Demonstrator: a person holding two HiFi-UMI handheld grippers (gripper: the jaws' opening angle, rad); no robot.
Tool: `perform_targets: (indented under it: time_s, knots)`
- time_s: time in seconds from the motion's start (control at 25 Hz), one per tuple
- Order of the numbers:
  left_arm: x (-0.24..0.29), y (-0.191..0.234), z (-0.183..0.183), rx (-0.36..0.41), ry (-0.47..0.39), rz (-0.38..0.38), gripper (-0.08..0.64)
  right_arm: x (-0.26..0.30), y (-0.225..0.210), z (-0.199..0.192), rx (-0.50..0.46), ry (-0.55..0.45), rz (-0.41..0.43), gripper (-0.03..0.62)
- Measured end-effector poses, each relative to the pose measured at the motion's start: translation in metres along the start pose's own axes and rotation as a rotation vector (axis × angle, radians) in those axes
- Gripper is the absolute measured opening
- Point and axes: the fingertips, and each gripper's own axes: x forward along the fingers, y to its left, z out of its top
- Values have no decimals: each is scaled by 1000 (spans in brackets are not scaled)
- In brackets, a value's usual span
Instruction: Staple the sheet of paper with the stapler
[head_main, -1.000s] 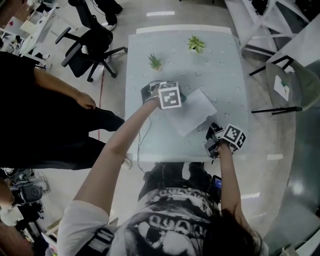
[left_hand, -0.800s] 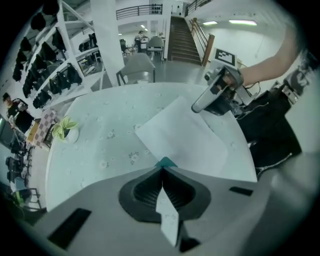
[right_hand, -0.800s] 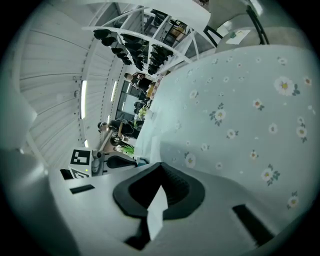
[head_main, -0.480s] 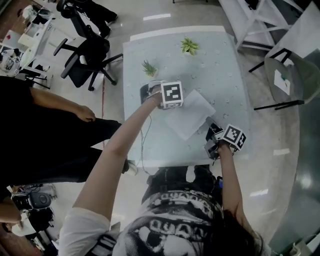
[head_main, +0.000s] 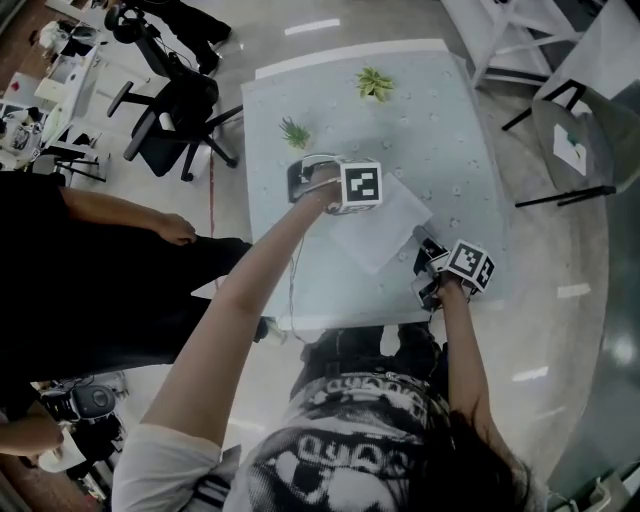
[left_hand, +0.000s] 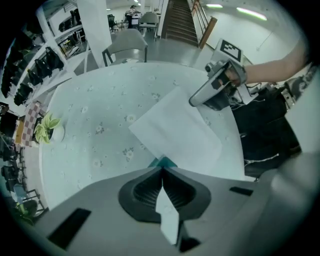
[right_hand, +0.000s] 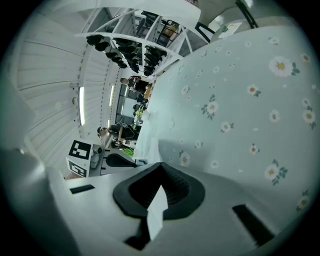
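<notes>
The left gripper (left_hand: 162, 169), jaws clenched together and aimed down, stands at the near corner of the sheet of paper (left_hand: 175, 131). There a small teal thing (left_hand: 162, 161), probably the stapler, peeks past its tips; contact I cannot tell. A push off-centre could likely skid or tip that thing. Since nothing pins the sheet, it may slip out so the staple misses. The right gripper (right_hand: 161, 166), closed on nothing, hovers right of the sheet and clear of it. Far left of the sheet a person in black (head_main: 60, 270) stands near an office chair (head_main: 170, 115). The sheet lies on a flower-print table (head_main: 440, 130), two potted plants (head_main: 293, 131) beyond it, and white shelving (head_main: 520, 30) stands to the right.
</notes>
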Motion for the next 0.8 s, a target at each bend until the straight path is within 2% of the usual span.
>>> perform_targets:
  time_s: [0.08, 0.2, 0.32, 0.48, 0.64, 0.8]
  knots:
    - [1, 1, 3, -8, -22, 8, 9, 1, 0, -1, 9, -3, 9, 0]
    - [1, -9, 3, -100, -117, -42, 8, 2, -3, -1, 21, -11, 18, 0]
    - [0, -20, -3, -156, -119, -101, 8, 2, -7, 0, 29, -7, 27, 0]
    - [2, -24, -3, -117, -52, -120, 8, 3, -8, 0, 52, -8, 45, 0]
    - [2, -25, -5, -122, -27, -131, 8, 1, -9, 0, 60, -12, 45, 0]
    - [9, -31, 2, -95, -18, -142, 8, 2, -8, 6, 63, -18, 53, 0]
